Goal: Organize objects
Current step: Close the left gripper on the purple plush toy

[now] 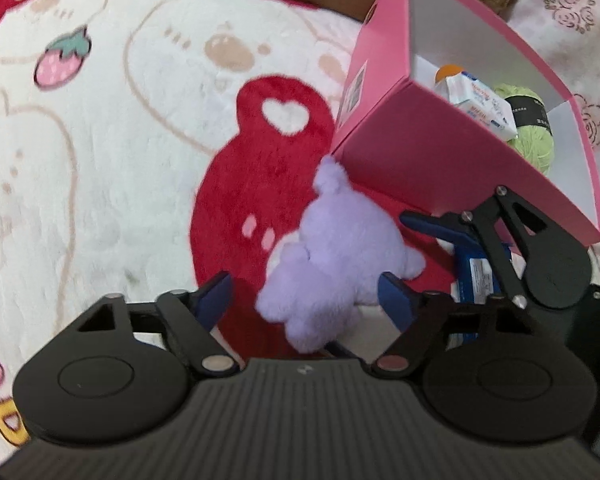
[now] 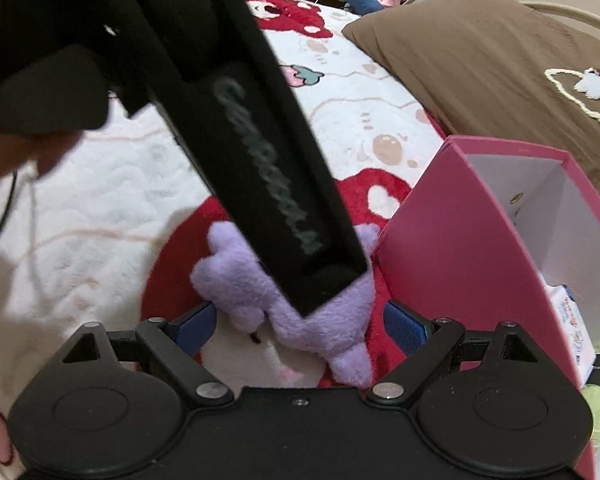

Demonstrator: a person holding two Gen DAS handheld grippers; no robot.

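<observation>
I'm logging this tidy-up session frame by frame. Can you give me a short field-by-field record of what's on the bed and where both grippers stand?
surface: white plush blanket with red and strawberry prints
container: open pink box, white inside
in box: green yarn ball, white packet, orange-capped item
loose item: purple plush toy, lying beside the box's corner
left gripper: around the plush, one pad touching it, the other apart
right gripper: open, plush between its fingers
behind: brown pillow
</observation>
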